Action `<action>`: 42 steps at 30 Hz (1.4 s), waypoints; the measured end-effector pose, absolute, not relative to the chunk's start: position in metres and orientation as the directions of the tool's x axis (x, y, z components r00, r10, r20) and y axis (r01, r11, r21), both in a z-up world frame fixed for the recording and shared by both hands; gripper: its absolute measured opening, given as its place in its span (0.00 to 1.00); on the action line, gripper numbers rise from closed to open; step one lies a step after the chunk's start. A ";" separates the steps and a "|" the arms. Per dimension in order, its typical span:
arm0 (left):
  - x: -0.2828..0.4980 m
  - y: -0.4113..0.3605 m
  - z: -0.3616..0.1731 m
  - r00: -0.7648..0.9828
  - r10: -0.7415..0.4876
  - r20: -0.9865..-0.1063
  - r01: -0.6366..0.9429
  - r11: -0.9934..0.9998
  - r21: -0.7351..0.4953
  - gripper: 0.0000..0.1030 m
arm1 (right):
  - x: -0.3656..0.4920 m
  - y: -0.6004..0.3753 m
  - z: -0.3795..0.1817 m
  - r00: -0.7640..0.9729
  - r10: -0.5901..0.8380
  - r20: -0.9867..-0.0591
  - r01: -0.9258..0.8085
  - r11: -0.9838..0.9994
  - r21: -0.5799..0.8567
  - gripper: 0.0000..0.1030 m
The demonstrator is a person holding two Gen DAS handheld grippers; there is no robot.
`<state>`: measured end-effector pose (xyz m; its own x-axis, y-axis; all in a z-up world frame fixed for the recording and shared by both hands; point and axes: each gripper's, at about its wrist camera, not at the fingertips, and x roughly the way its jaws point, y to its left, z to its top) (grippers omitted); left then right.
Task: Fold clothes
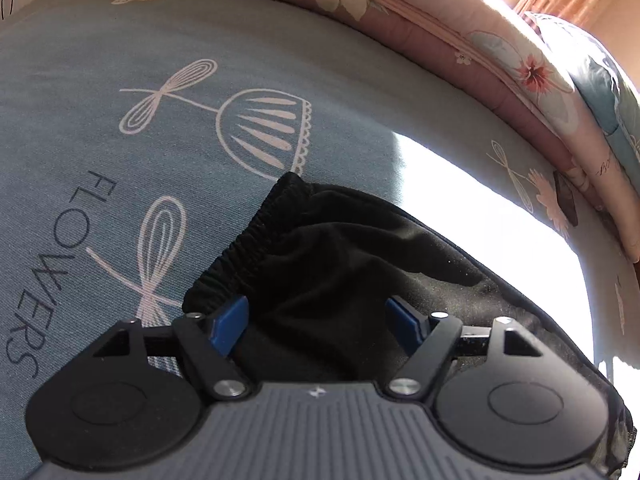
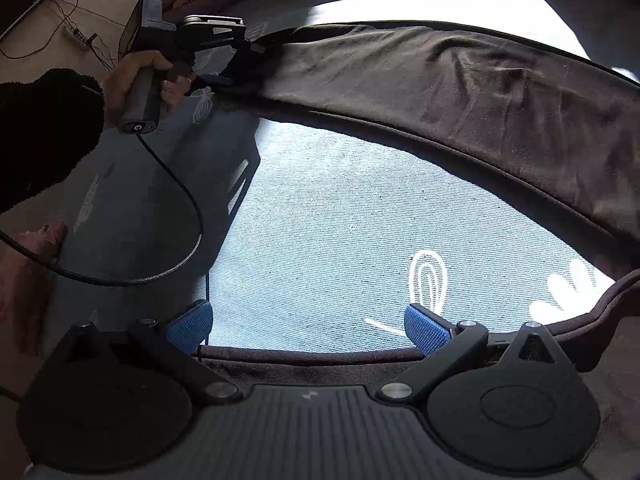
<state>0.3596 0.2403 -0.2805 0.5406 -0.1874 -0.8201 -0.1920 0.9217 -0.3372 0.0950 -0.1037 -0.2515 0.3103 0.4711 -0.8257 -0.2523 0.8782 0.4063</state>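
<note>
Left jaws: your left gripper (image 1: 318, 320) has its blue pads spread, with the bunched black cloth lying between them; neither pad visibly presses on it, so nothing is pinched yet.
Right jaws: your right gripper (image 2: 308, 324) is spread too, pads well apart; a dark hem runs across just under them, unpinched.
Garment: black trousers (image 2: 460, 92) lie on the bed (image 2: 320, 220), on the blue printed sheet.
Waistband: the elastic band (image 1: 248, 240) sits just ahead and to the left of the left jaws, running up and away from them.
Long axis: in the right wrist view the trousers stretch as a long band from your left gripper (image 2: 224, 76) at top left across to the right, then curve back down toward the right jaws.
Nearer hand: your left hand (image 2: 136, 80) is at the waistband end; your right is at the opposite end.
Next move, as I judge it: close each pair of jaws on its own end before lifting, so the fold runs across the long axis.
</note>
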 end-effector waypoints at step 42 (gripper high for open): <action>0.204 0.148 -0.191 0.447 -0.081 -0.891 0.157 0.988 -0.010 0.77 | 0.089 -0.172 -0.222 0.398 0.274 -0.876 -0.165 0.960 0.225 1.00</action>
<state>0.2041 0.1479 -0.1908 0.4472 -0.0806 -0.8908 0.1572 0.9875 -0.0104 0.0888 -0.1720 -0.2215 0.3978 0.2741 -0.8756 -0.1654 0.9601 0.2254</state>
